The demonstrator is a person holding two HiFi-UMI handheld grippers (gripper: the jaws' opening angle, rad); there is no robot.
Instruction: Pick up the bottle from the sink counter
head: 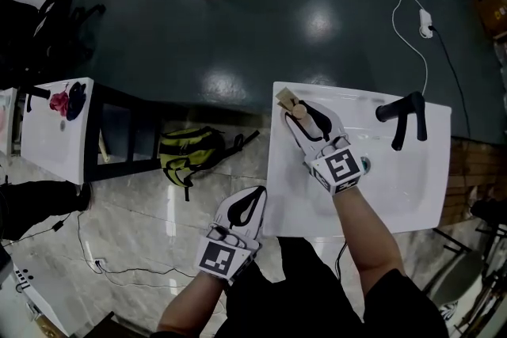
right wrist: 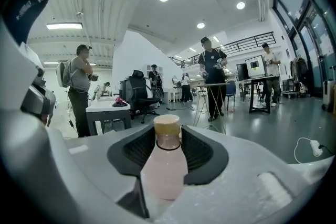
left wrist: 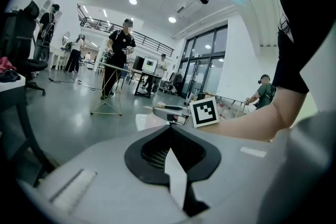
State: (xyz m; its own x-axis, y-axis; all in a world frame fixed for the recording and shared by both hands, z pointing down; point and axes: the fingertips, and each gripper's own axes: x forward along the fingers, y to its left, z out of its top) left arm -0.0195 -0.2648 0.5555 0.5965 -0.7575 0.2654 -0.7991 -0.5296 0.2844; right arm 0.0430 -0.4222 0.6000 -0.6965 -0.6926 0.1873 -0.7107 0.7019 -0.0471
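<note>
Jaws of my left gripper (head: 255, 197) meet at the tips with nothing between them. It hangs off the near-left corner of the white sink surface (head: 287, 198), well apart from the work. My right gripper (head: 305, 113) is the one in place: its jaws stand wide, one on each side of the bottle (right wrist: 164, 162), which stands upright near the surface's far-left corner, cap up. I see no pad pressing yet — closing straight in across that upright axis is, I judge, all the pickup needs.
</note>
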